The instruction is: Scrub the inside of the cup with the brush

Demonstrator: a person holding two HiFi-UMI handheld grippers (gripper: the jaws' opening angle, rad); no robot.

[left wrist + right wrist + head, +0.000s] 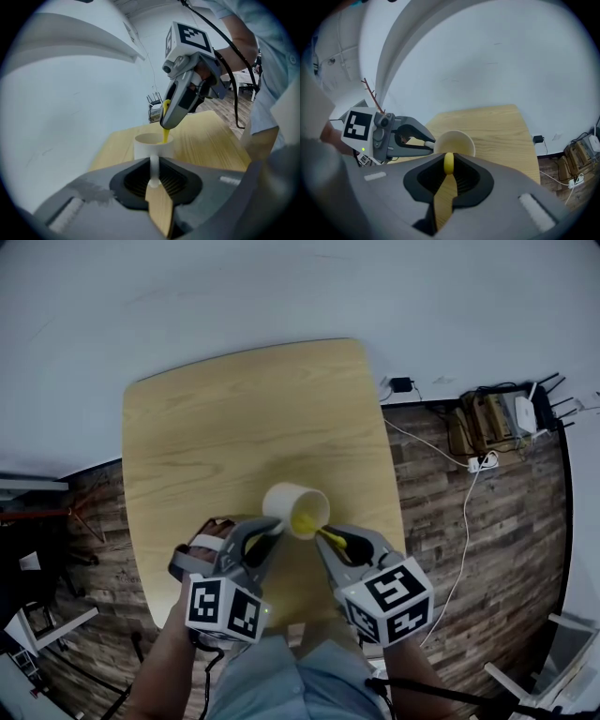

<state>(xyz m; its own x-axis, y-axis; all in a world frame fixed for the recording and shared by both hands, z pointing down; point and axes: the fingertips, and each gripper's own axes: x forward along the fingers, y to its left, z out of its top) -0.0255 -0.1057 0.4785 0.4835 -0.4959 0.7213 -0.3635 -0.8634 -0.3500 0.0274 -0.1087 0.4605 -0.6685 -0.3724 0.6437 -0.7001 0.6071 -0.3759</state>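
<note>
A white cup point(291, 506) is held tilted above the wooden table point(234, 427), its mouth turned toward the right gripper. My left gripper point(264, 542) is shut on the cup's handle point(153, 168), which shows as a white bar between the pads. My right gripper point(339, 542) is shut on a yellow brush point(323, 535); the brush's handle point(448, 163) sits pinched between its jaws. The brush head point(303, 521) reaches into the cup's mouth point(154, 138). In the right gripper view the cup point(454, 143) lies just beyond the jaws.
The table stands against a white wall point(281, 287) on a dark wood-plank floor point(450, 512). Cables, a power strip point(483, 463) and a router point(521, 413) lie on the floor at the right. A person's forearms and lap fill the bottom of the head view.
</note>
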